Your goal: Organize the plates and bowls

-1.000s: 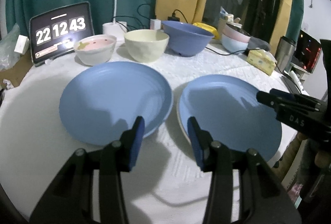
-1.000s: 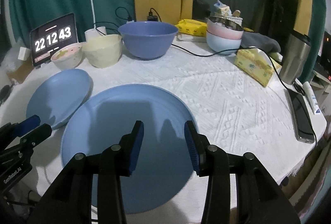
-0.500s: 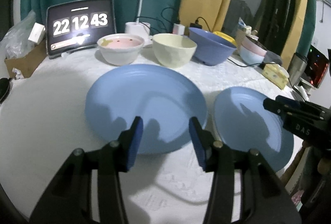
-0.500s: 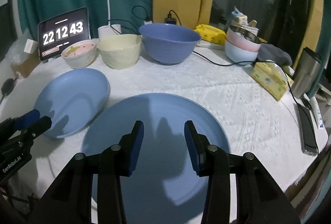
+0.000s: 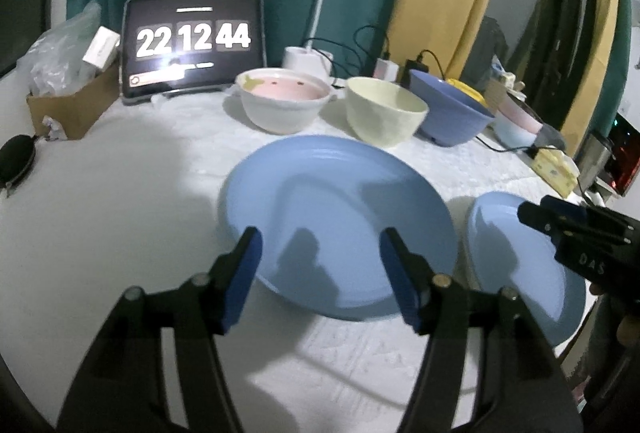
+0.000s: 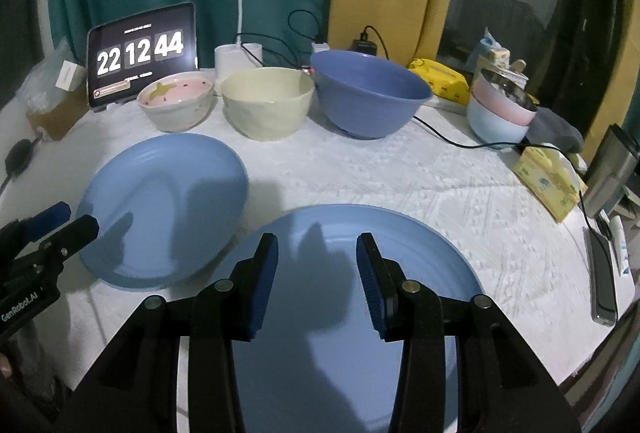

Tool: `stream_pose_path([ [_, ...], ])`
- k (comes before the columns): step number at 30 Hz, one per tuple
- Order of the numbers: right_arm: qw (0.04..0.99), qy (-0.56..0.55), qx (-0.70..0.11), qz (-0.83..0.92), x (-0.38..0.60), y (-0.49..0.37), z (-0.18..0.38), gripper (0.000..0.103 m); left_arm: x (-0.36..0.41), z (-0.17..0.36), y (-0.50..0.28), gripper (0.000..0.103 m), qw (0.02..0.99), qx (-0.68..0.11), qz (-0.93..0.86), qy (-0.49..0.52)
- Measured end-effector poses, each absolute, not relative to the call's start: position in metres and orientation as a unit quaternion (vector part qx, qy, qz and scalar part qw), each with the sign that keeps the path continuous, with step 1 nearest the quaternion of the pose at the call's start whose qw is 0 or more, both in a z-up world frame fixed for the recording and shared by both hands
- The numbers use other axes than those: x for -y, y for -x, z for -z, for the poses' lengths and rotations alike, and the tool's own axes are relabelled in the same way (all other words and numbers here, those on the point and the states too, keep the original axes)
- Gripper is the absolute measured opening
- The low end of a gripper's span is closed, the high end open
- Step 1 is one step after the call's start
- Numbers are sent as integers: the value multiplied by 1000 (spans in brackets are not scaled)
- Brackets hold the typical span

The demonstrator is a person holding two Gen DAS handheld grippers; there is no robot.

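Left tool is held spread, jaws just opened wider, nothing between; left plate lies just ahead. Right tool is held part-spread, empty, above right plate.

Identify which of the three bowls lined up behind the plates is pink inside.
The white-sided bowl nearest the clock tablet; the cream bowl and large blue bowl match inside and out.

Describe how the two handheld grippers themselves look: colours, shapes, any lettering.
Both are alike: the left gripper and right gripper have black angular linkage arms with round silvery pivot pins, ending in flat fingers faced with ribbed blue pads. Seen from the side, white lettering shows on the black bodies: "GenRobot.AI" on the left, "DAS" on the right.
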State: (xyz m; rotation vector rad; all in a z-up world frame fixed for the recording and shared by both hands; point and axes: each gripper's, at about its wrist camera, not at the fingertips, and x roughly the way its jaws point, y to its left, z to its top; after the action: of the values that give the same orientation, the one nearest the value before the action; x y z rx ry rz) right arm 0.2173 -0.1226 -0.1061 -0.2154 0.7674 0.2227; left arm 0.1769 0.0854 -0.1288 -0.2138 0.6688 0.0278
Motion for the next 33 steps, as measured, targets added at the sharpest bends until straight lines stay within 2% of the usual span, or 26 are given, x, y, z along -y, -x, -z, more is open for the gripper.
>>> stream_pose_path([
  [33, 890, 127, -412, -149, 54, -280, 134, 43, -144, 153, -226, 63, 916, -371, -53, 145],
])
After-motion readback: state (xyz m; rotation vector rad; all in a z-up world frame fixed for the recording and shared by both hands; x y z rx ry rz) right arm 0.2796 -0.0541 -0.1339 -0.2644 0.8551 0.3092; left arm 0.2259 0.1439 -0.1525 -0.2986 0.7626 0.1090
